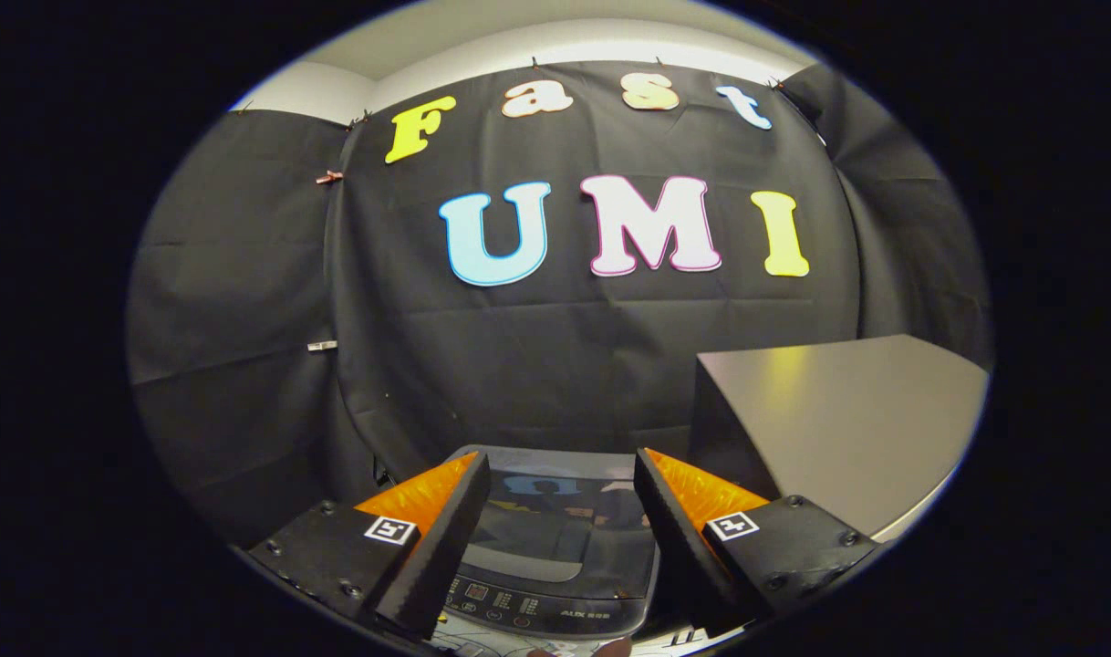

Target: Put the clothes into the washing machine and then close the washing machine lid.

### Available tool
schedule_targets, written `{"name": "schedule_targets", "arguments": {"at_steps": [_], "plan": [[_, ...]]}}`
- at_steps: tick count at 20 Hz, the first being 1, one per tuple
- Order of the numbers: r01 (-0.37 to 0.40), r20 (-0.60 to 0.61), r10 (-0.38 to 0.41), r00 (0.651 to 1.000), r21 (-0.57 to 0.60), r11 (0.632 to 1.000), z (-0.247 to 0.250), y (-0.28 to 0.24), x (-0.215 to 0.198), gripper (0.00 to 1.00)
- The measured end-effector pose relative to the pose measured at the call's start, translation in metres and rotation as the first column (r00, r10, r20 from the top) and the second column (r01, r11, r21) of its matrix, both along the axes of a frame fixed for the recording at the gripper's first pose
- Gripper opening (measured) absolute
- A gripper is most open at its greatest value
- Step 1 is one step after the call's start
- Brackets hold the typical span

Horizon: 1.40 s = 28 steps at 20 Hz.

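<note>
Spread fingers (455,520) over glossy washer lid (555,529)

We're in a staged recording booth here, not a real laundry room: black cloth wall (565,365) pinned up all around, a plain white ceiling (519,36) above it, a top-loading washing machine (555,547) near us, lid down, and a bare grey counter (847,411) on the right.

My one camera rides above my fingers (469,511), looking forward and slightly down. Washing machine (555,547) close beneath, seen between my spread fingers. Grey table (847,411) near, off one side. Booth wall (565,347) faces me beyond.
</note>
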State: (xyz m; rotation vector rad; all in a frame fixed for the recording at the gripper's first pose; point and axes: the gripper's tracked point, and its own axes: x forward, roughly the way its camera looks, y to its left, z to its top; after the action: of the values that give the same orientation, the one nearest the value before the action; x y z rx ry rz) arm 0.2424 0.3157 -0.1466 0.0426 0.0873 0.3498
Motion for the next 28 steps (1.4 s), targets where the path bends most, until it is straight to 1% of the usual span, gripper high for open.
{"name": "schedule_targets", "arguments": {"at_steps": [6,10,15,21,23,25,28], "plan": [[0.024,0.103,-0.022,0.994,-0.020,0.999,0.051,-0.038,-0.058,1.00],[0.060,0.132,-0.059,0.989,-0.003,0.998,0.080,-0.069,-0.097,0.99],[0.100,0.147,-0.099,0.984,0.005,0.995,0.099,-0.101,-0.142,0.99],[0.137,0.167,-0.137,0.976,0.011,0.990,0.114,-0.132,-0.186,0.99],[0.142,0.173,-0.139,0.975,-0.005,0.990,0.117,-0.139,-0.196,0.99],[0.152,0.176,-0.150,0.973,0.003,0.988,0.124,-0.149,-0.203,0.99],[0.177,0.210,-0.175,0.962,0.007,0.984,0.139,-0.165,-0.217,0.99]]}}
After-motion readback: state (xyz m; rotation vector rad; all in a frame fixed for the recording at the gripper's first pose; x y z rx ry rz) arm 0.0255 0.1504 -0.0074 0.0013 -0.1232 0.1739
